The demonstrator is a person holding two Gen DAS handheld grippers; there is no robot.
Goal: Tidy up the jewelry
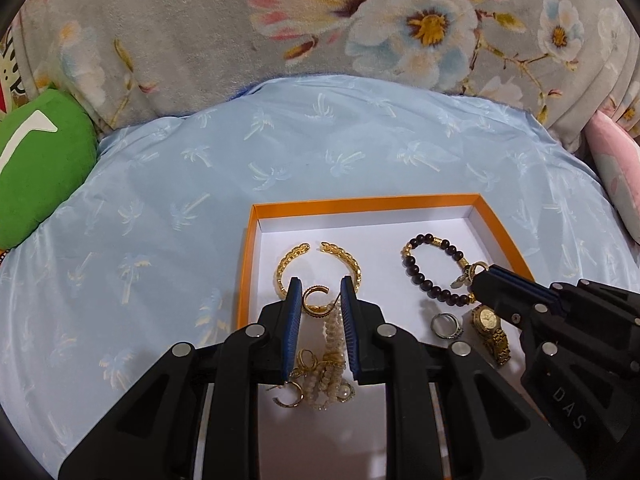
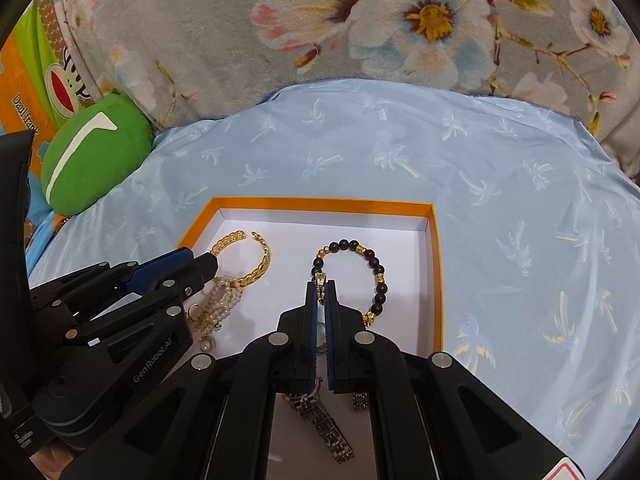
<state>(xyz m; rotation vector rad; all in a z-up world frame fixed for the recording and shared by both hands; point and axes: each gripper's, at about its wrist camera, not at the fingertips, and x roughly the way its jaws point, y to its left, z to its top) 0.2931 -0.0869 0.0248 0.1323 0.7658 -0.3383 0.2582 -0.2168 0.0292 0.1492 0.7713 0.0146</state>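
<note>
An orange-rimmed white tray (image 1: 246,264) lies on the blue cloth and holds the jewelry. My left gripper (image 1: 320,286) is open, its fingers either side of a small gold ring (image 1: 314,300) and a pearl strand (image 1: 332,344). A gold cuff (image 1: 280,268) lies beyond. My right gripper (image 2: 321,284) is shut on a small gold earring (image 2: 320,280) beside the dark bead bracelet (image 2: 380,276). From the left wrist view the right gripper (image 1: 478,276) comes in from the right, the earring (image 1: 466,274) at its tip. A gold watch (image 1: 490,330) and a silver ring (image 1: 446,326) lie beneath.
A green plush cushion (image 1: 40,168) lies left of the tray, a pink cushion (image 1: 616,168) to the right. A floral blanket (image 1: 200,40) rises behind the blue palm-print cloth (image 1: 160,200). A silver watch (image 2: 320,420) lies under my right gripper.
</note>
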